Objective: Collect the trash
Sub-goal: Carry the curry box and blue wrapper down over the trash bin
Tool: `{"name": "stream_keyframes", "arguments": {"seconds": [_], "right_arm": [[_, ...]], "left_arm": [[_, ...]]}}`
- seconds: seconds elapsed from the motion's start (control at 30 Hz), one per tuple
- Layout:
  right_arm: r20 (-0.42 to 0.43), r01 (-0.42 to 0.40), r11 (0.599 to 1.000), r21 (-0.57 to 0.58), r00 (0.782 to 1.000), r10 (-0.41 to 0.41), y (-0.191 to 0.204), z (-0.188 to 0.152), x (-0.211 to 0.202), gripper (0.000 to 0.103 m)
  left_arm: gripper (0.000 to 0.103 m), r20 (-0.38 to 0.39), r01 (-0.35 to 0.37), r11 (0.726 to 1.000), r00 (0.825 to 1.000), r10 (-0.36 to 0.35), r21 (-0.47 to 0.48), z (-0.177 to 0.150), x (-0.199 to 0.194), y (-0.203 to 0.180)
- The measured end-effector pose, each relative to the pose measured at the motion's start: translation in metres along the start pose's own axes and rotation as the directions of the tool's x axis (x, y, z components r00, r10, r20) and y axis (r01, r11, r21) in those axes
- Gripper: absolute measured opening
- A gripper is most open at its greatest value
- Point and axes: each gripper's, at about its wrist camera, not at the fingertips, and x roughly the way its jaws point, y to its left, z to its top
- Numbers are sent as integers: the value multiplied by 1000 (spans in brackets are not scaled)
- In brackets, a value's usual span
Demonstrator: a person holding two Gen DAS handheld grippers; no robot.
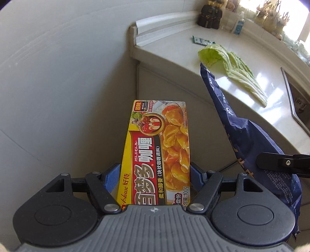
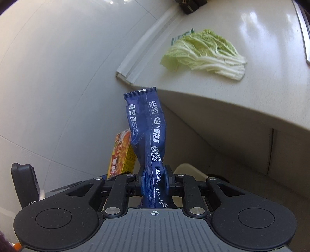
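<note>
My left gripper (image 1: 154, 175) is shut on a yellow curry box (image 1: 158, 147), its blue pads pressing both long sides; the box points away from me over the pale floor beside the counter. My right gripper (image 2: 155, 179) is shut on a crumpled dark blue snack wrapper (image 2: 147, 126) that stands up between its pads. That wrapper (image 1: 250, 135) hangs at the right of the left wrist view, and the curry box (image 2: 122, 155) shows to the left below the wrapper in the right wrist view. On the counter lie a cabbage leaf (image 2: 205, 54) and a small green packet (image 1: 201, 41).
The white counter (image 2: 261, 93) juts out with a rounded edge and cabinet doors below. A sink rim (image 1: 294, 100) sits at its right. Dark figurines (image 1: 210, 15) and bottles (image 1: 239, 25) stand at the back by the window. A white rounded object (image 2: 190, 171) lies low beyond my right gripper.
</note>
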Motion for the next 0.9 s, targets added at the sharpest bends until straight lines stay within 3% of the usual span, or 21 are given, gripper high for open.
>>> {"name": "stream_keyframes", "arguments": {"seconds": [0.5,0.67,0.9], "right_arm": [[-221,87,993,74,973,-68,-23,-47,85,18],[-290,126,986,107,953,-91,-38,-59,112,18],[-399,204,966,157,908,-127,-62,-67,150,18]], "left_arm": [[70,-154,-16,997,988,4,-76,-62,53,37],[70,-197,-30,997,980,16,-69,-67,78,36],[70,-278,-61,997,959,47,-44,-60,120,30]]}}
